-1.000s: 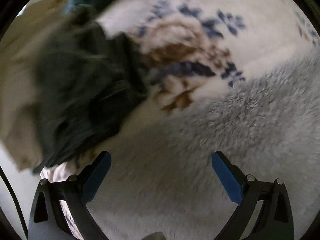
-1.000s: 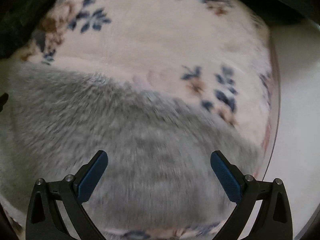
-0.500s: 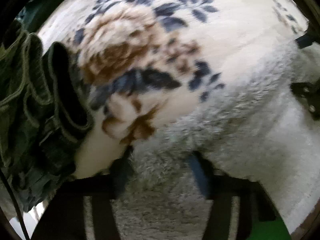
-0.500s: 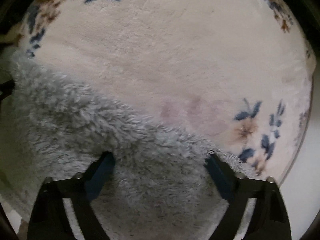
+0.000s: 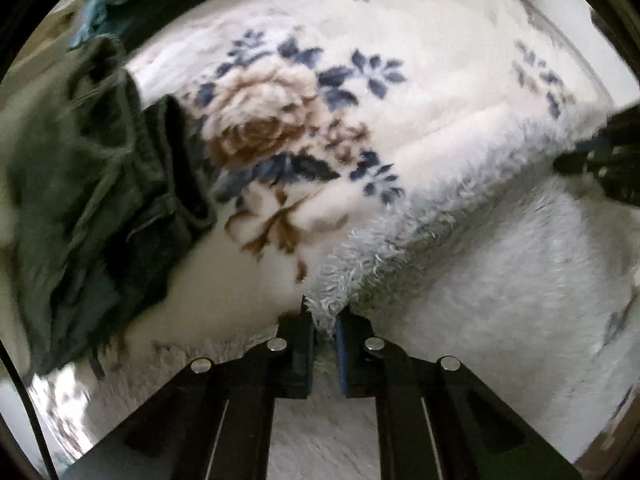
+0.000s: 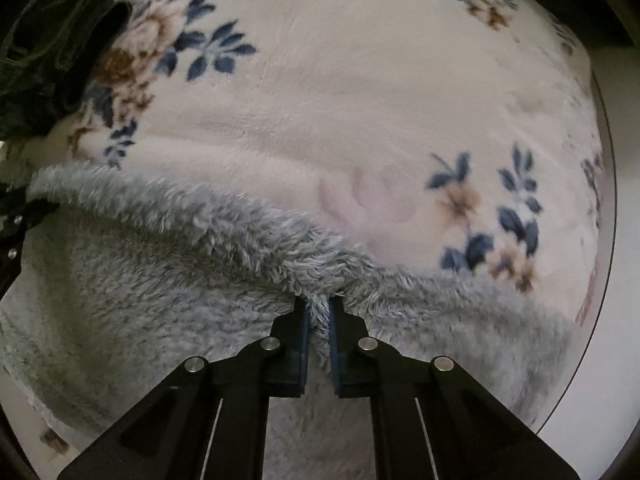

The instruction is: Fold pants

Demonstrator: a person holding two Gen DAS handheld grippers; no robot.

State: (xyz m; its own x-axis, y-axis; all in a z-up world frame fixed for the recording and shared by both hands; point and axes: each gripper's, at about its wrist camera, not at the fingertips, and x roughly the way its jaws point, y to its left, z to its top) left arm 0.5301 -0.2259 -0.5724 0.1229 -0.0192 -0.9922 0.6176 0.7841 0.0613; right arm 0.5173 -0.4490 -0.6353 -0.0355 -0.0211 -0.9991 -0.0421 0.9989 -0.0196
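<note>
Ahead of us, from eleven round to two o'clock, the floral blanket (image 6: 360, 100) lies flat and bare, so there is open passage across it. At nine to ten o'clock in the left wrist view a heap of dark green clothes (image 5: 92, 184) blocks the way. The fluffy grey pants (image 6: 168, 264) span the near ground between both grippers, its raised edge a soft ridge from nine to three o'clock, and at three the blanket ends at a white surface (image 6: 608, 360).

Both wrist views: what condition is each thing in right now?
Left tool: shut on the fluffy grey pants' edge.
Right tool: shut on the same edge.
Fluffy grey pants: edge pinched up, rest lying on blanket.
Floral blanket: spread flat.
Dark green clothes: crumpled heap.
</note>
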